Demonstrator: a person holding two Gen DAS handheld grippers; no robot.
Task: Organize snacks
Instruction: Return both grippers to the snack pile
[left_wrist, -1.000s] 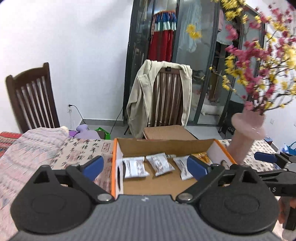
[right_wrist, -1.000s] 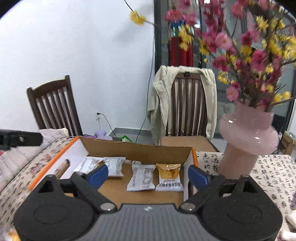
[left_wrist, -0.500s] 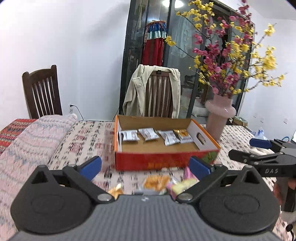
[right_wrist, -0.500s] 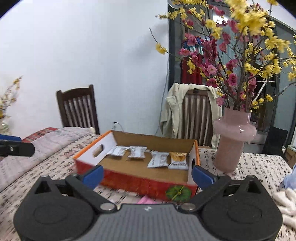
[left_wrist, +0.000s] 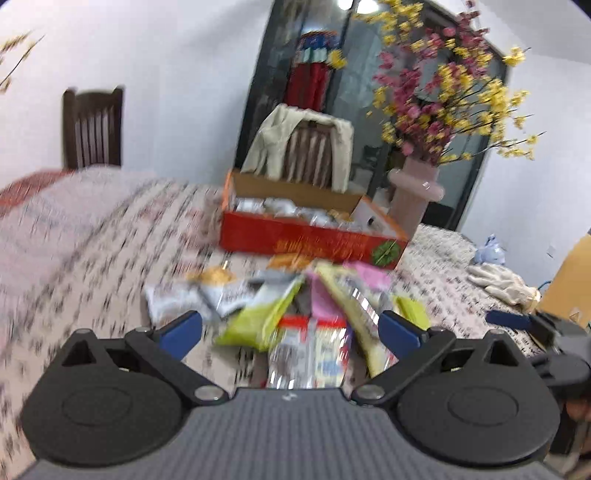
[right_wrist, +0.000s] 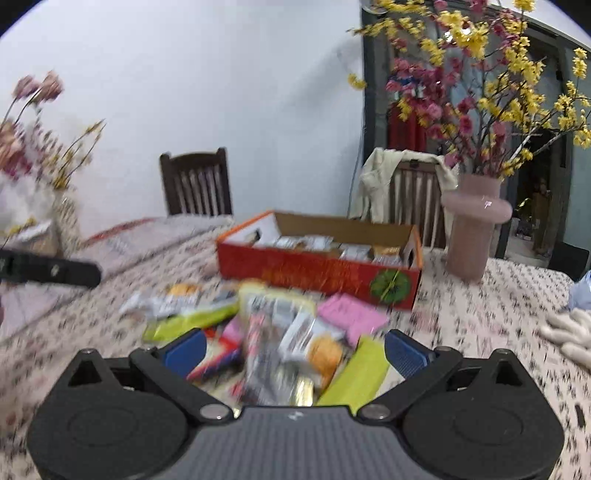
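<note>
A red cardboard box (left_wrist: 310, 236) with an orange rim stands on the patterned tablecloth and holds several small snack packets (left_wrist: 280, 208). It also shows in the right wrist view (right_wrist: 317, 271). A loose pile of snack packets (left_wrist: 295, 306) lies in front of the box, also seen in the right wrist view (right_wrist: 273, 332). My left gripper (left_wrist: 290, 330) is open and empty above the near side of the pile. My right gripper (right_wrist: 293, 350) is open and empty over the pile. Both views are blurred.
A pink vase of flowers (right_wrist: 474, 229) stands right of the box. White gloves (left_wrist: 502, 282) lie at the right. Two wooden chairs (right_wrist: 197, 184) stand behind the table, one draped with a jacket (left_wrist: 295, 147). Another vase (right_wrist: 66, 221) stands far left.
Both grippers have pulled back from the box toward the near side of the table and tilted down. The pile of loose packets has come into view under them.
</note>
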